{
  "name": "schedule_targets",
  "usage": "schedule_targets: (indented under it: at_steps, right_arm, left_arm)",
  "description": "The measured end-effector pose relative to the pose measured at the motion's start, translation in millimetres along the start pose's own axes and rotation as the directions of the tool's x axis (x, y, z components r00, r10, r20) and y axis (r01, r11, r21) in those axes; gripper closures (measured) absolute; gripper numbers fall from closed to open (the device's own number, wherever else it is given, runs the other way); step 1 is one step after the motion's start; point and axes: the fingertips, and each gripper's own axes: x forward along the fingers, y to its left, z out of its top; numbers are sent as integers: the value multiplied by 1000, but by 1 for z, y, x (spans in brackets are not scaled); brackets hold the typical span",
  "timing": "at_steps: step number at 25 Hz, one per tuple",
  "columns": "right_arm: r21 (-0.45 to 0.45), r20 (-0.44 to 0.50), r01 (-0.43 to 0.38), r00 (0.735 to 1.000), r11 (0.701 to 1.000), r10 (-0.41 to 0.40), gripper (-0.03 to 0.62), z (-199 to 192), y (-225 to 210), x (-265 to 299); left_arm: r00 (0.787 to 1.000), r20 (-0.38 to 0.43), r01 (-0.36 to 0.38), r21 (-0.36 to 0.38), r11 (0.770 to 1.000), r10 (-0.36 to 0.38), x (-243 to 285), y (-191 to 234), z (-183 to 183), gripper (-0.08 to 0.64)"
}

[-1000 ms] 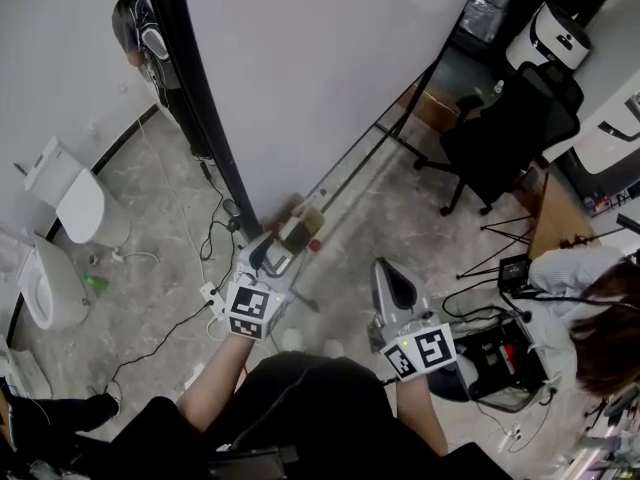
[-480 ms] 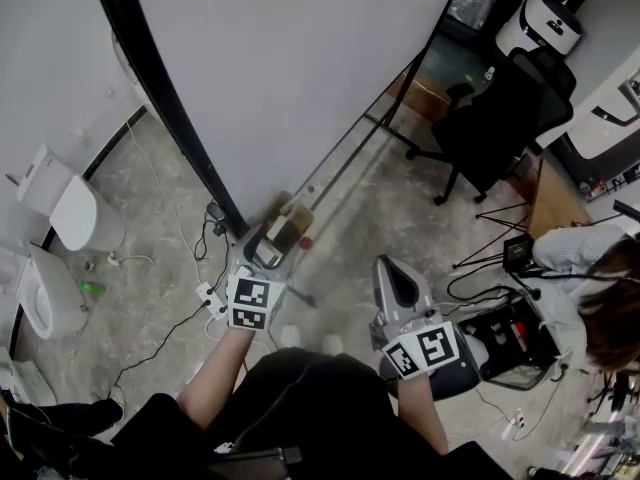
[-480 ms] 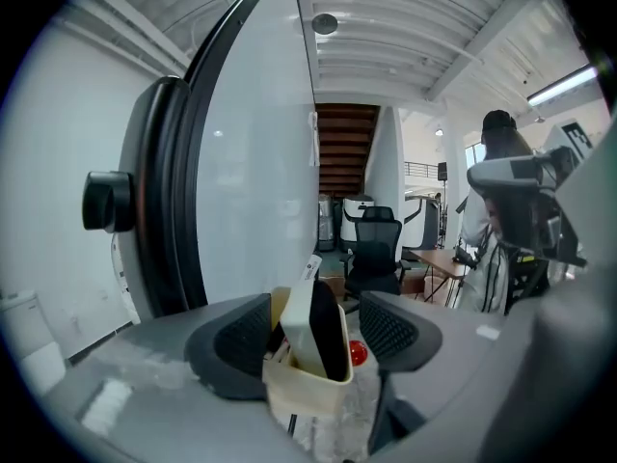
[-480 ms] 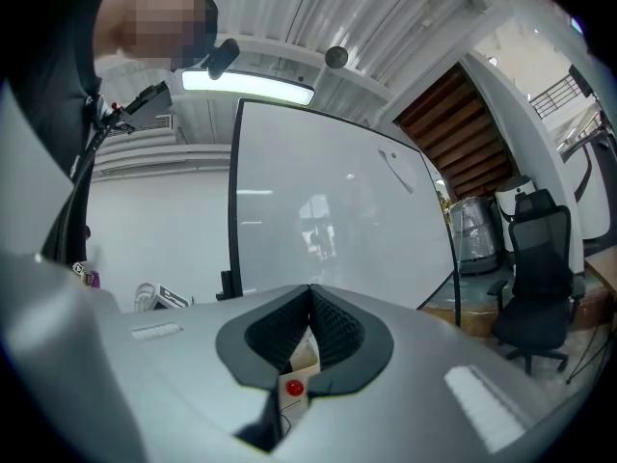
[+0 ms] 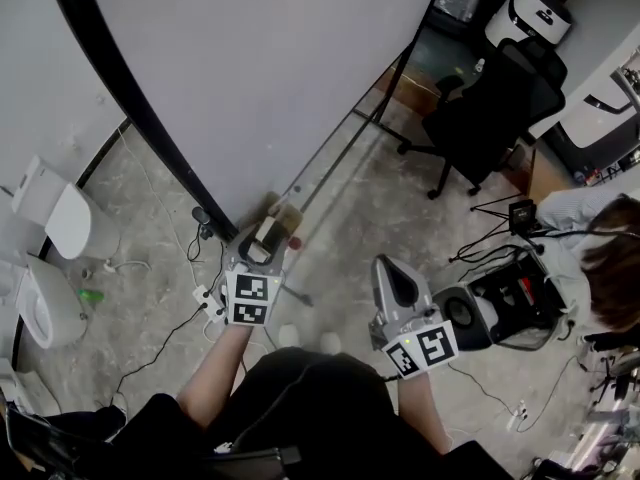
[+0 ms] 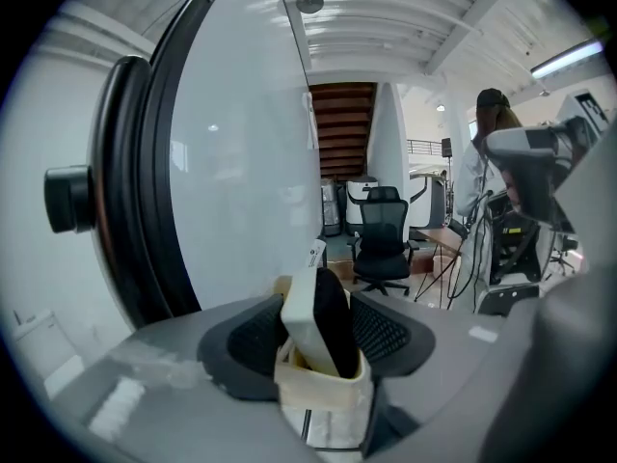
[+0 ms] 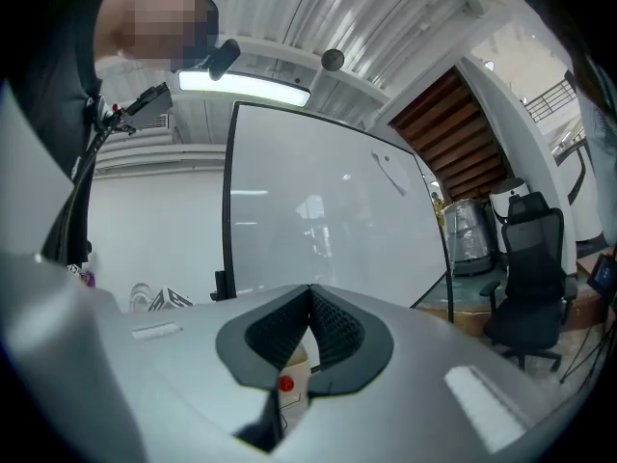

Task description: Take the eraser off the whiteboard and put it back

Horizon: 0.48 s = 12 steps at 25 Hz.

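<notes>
Eraser [image 6: 316, 318] sits dead centre between the pads of the left gripper [image 6: 313, 340], standing on end in the cream holder [image 6: 323, 389] at the foot of the whiteboard [image 6: 241, 162]. Its long axis runs up and away from the camera, with the top leaning left toward the board. White back faces the left pad [image 6: 253, 336] and black felt faces the right pad [image 6: 384, 331], so the jaws span its thin dimension. The jaws have just been closing with the eraser between them. No gap shows on either side, so I read it as a pinch across back and felt, though I can't tell how hard it presses. The lower end is down inside the cream holder, so whichever half of the task this is, the move should run along that long axis: up to clear the holder walls, or down to seat it. A sideways pull would probably drag the holder along. In the head view the left gripper noses right up to the board's bottom edge, with the cream holder [image 5: 284, 211] just past its tips. The right gripper [image 7: 310, 321] has its pads pressed together on nothing and points at the board. In the head view it sits well apart to the right, farther back from the board. Left is clearly the nearer hand; right looks to have no job here.
</notes>
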Motion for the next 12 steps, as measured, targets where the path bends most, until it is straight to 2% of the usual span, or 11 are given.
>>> schedule_targets:
  at_steps: [6, 12]
  right_arm:
    - [2, 2, 7, 1000, 1000, -7, 583, 3, -5, -2]
    - [9, 5, -11, 1000, 1000, 11, 583, 1, -5, -3]
  left_arm:
    - [1000, 1, -6, 2, 1000, 6, 1, 0, 3, 353]
    - [998, 58, -16, -16, 1000, 17, -9, -1, 11, 376]
